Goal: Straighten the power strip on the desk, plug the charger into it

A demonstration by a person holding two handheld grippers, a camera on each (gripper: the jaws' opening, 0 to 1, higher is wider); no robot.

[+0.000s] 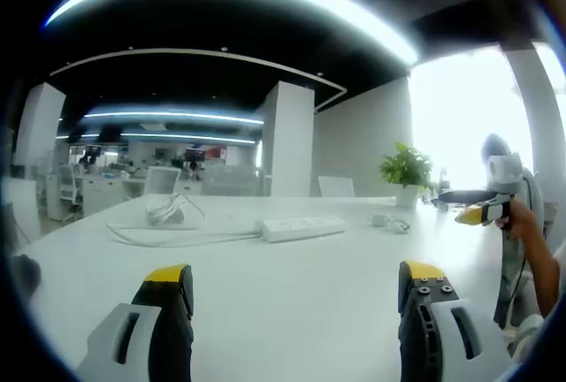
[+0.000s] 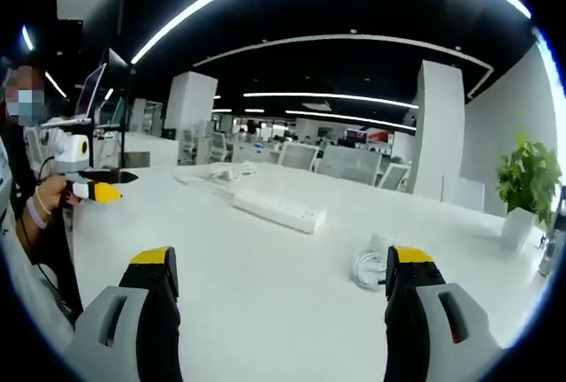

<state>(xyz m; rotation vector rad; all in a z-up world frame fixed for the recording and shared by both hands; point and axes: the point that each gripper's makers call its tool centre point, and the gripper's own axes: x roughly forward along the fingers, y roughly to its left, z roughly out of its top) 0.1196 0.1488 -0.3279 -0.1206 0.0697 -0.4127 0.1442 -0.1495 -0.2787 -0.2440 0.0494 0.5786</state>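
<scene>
A wide white table carries everything, with an open office of desks and chairs behind it. A potted plant stands near the table's far edge in the left gripper view, and it shows again at a far corner in the right gripper view.

The power strip lies flat toward the middle of the table, its white cord trailing away to a loose bundle near the far edge. In the right gripper view the strip sits askew to the table's edges, well ahead of the tool.

The charger, a small white block with coiled cable, rests on the table apart from the strip, just beside the right tool's jaw. In the left gripper view it lies between strip and plant.

The left tool hangs above the near edge, jaws spread wide, holding nothing. The right tool is likewise spread wide and holding nothing, above the table.
</scene>
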